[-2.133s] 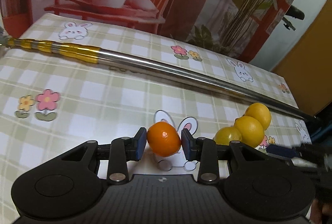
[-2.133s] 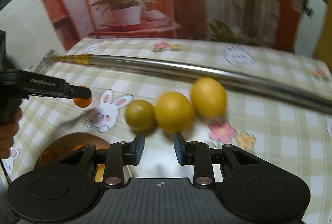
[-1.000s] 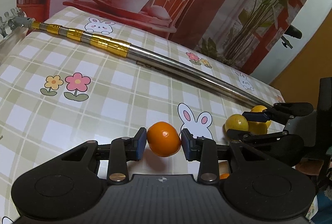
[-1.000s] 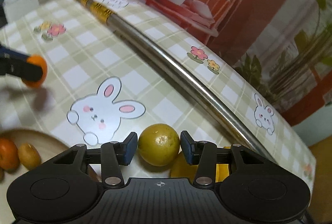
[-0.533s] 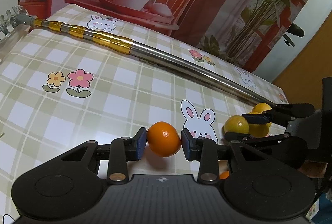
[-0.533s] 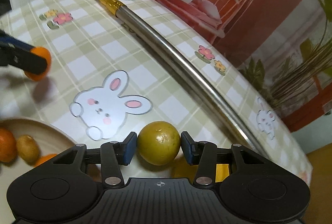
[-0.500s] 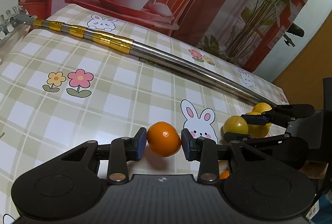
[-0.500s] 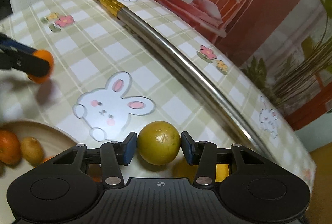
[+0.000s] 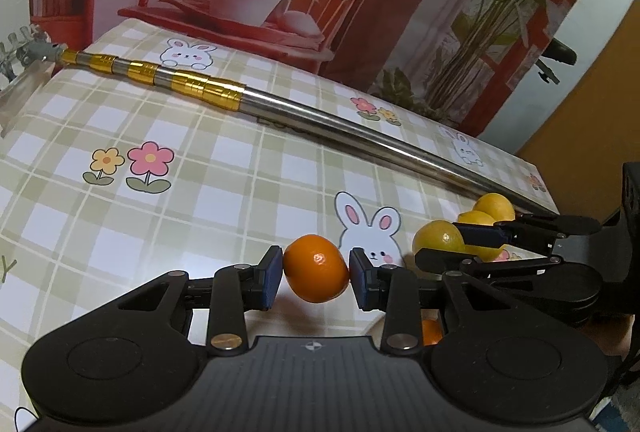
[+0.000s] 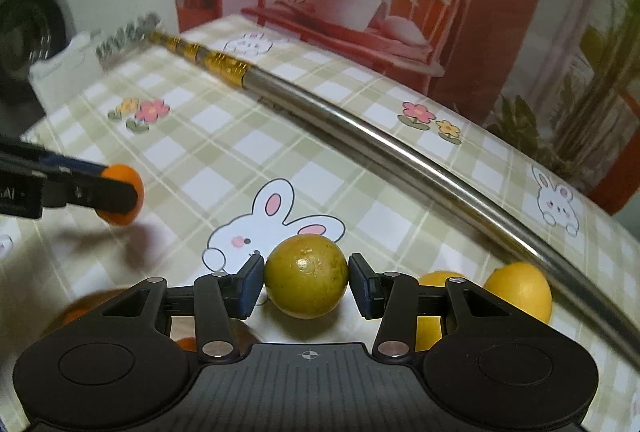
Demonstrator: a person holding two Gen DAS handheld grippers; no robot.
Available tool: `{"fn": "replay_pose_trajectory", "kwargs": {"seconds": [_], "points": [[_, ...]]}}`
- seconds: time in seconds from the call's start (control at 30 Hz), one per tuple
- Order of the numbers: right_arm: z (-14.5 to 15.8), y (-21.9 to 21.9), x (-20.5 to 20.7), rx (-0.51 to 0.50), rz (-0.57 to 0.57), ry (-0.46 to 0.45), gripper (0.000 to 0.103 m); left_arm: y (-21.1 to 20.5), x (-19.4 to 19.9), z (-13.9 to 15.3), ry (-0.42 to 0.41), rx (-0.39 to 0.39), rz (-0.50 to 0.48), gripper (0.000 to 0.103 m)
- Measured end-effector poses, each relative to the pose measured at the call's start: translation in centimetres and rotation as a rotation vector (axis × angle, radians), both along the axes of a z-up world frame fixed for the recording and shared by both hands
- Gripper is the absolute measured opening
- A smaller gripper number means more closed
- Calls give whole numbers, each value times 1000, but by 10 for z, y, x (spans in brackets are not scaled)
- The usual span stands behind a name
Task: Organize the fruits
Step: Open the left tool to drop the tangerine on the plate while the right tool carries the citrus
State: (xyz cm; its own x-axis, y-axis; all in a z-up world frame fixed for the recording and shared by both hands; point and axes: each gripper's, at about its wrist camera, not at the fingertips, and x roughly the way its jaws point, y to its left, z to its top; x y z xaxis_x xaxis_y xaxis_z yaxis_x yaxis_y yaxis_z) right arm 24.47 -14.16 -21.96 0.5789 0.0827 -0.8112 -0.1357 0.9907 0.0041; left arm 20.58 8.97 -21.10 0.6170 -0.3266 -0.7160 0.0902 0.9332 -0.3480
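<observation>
A tabletop [image 9: 224, 199] covered with a smooth green-and-white checked cloth, printed with rabbits and flowers, stands before a backdrop of red shelves and potted plants. The small round orange mandarin [image 9: 316, 268], glossy skin, sits exactly between the two blue-padded fingers [image 9: 273, 276] of the left gripper [image 9: 315, 278]; both pads press on its sides and it hangs above the cloth. The round yellow-green citrus fruit [image 10: 306, 276], with dull speckled skin, is pinched in the same way between the fingers of the right gripper [image 10: 306, 286], just in front of the printed white rabbit [image 10: 276, 222]. Two smooth yellow lemons [image 10: 518, 290] lie on the cloth just beside the right gripper, near a long shiny metal pole with gold bands [image 9: 280, 109] that crosses the tabletop diagonally. Low under the grippers, part of a tan bowl with orange fruits [image 10: 76, 314] shows, blurred.
</observation>
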Motion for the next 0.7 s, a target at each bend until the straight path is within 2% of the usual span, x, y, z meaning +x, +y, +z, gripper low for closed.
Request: {"fn": "replay_pose_trajectory", "kwargs": {"seconds": [0.4,0.7], "points": [[26,-12,-62,187,-110,-103,42,-15,-26,18,-27,24,-92,38],[26,-23,-113,282,-196,-150,42,-28,-38,20,-13,57,-159,38]]}}
